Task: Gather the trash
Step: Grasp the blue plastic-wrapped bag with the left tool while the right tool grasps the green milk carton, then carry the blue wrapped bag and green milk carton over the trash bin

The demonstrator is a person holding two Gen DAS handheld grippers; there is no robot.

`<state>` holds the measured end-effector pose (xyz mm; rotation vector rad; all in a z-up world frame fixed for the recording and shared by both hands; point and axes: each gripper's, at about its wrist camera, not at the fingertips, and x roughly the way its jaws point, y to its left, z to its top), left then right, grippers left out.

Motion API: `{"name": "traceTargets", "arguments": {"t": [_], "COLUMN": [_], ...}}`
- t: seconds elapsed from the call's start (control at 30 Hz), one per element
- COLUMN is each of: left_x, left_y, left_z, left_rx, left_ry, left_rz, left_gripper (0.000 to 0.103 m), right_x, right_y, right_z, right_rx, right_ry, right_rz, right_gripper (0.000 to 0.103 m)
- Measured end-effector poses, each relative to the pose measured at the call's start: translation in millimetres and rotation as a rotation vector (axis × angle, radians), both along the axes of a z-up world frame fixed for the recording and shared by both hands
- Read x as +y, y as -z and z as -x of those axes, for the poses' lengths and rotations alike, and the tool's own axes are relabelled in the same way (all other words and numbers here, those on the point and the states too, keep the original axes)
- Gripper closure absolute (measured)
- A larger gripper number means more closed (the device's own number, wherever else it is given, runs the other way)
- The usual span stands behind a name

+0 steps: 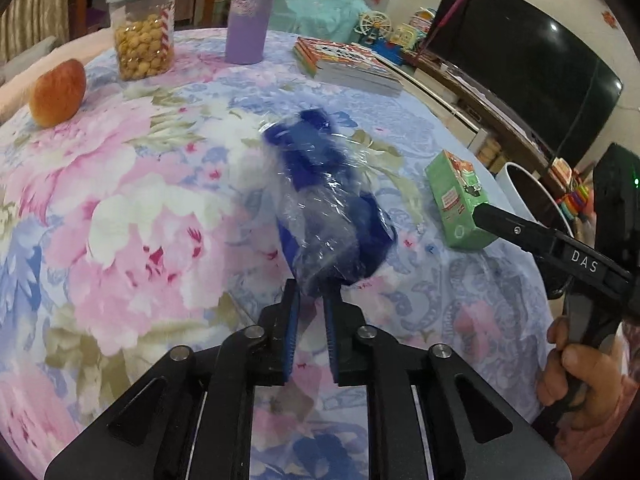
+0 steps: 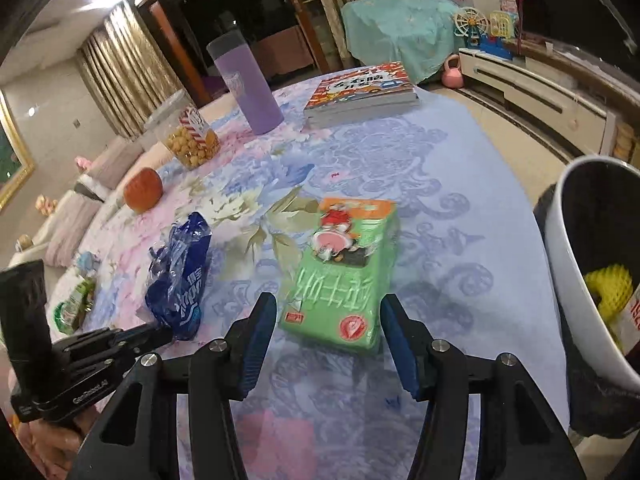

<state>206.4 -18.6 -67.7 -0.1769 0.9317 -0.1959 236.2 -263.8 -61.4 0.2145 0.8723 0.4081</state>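
Readable at right of the left wrist view: "DAS" in white on the black arm of the right tool [image 1: 478, 210]. Lower left of the right wrist view: partly legible "GenRobot.AI" on the left tool [image 2: 168, 330]. Chinese print on the green carton [image 2: 340, 284], unreadable.

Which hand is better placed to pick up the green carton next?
Right. The right tongs stand open just short of the green carton, which lies lined up with their gap, and the white bin sits beside them. The left tongs are occupied with the blue plastic wrapper.
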Motion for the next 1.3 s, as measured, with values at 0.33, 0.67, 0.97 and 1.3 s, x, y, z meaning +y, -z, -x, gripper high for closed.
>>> {"name": "traceTargets", "arguments": {"t": [0.33,0.67,0.97,1.3], "left_x": [-10,-5,-8,-40], "left_y": [-21,-4,-11,-31], "left_z": [-6,-31,-16,1], "left_rx": [-0.070,-0.062,-0.092,-0.131], "left_ry": [-0.031,-0.017,0.023,0.104], "left_rz": [-0.011,-0.031,-0.011,-0.014], "left_gripper": [0.021,0.053,0.068,0.069], "right_x": [-11,3,14,-22], "right_y": [-2,6,10,-5], "right_z": [3,-17,-11,25], "right_rx": [-0.017,-0.009,-0.004,-0.018], "right_ry": [0.072,0.111,0.066,0.109], "right_rz": [-0.075,0.029,0.060,-0.055], "right_gripper": [0.024,0.025,0.045,0.045]}}
